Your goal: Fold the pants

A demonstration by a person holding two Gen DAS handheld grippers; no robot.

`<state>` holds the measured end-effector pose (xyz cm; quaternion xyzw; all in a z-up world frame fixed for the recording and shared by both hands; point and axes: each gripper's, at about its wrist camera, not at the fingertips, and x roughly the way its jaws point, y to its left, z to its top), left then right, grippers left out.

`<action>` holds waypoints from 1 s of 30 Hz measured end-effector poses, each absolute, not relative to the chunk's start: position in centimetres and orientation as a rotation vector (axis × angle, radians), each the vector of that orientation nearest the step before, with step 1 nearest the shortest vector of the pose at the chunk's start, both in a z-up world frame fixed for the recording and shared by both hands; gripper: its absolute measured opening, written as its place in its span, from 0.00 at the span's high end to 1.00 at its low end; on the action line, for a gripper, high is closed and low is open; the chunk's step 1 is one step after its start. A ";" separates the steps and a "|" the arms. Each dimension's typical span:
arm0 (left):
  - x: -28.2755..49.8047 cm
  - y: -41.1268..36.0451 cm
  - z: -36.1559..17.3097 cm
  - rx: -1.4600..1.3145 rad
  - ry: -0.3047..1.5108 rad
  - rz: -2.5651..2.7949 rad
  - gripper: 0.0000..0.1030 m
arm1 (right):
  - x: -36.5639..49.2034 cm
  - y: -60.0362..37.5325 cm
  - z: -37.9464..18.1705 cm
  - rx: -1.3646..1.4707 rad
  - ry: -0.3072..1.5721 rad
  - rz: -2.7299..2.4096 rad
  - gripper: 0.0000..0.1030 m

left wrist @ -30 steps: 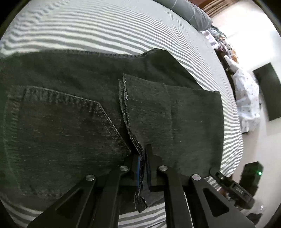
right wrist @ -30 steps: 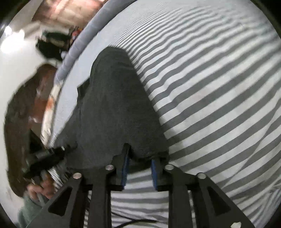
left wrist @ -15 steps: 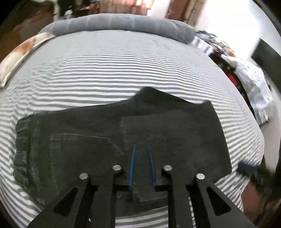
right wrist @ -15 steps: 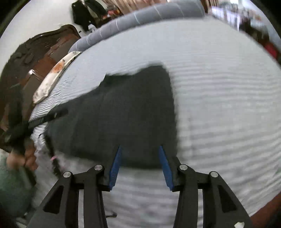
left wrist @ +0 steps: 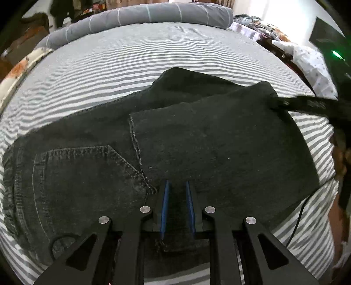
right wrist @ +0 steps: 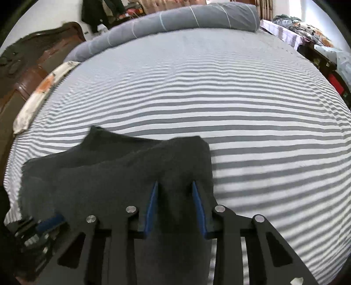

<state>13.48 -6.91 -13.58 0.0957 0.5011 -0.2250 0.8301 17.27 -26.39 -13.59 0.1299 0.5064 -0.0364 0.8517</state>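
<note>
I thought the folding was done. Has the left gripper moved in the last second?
Yes. The left gripper has backed away from the black denim pants: more striped bedsheet and the grey bolster now show.

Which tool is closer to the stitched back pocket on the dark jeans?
The left tool, just right of the stitched back pocket on the dark denim jeans. The right tool is at the jeans' far right edge.

Dark pants (right wrist: 122, 175) are seen folded on a striped bed sheet (right wrist: 252, 105). The right gripper (right wrist: 175, 188) is held over their right end, its blue pads (right wrist: 152, 203) apart and closing, cloth between them.
</note>
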 end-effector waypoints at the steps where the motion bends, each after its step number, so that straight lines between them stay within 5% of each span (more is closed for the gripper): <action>1: 13.4 -7.1 -13.7 0.212 1.056 -0.476 0.83 | 17.8 -26.5 -14.2 0.283 1.083 -0.082 0.71; 30: 12.2 -7.1 -13.8 0.250 1.019 -0.479 0.83 | 6.4 -22.7 -14.8 0.249 1.123 -0.134 0.71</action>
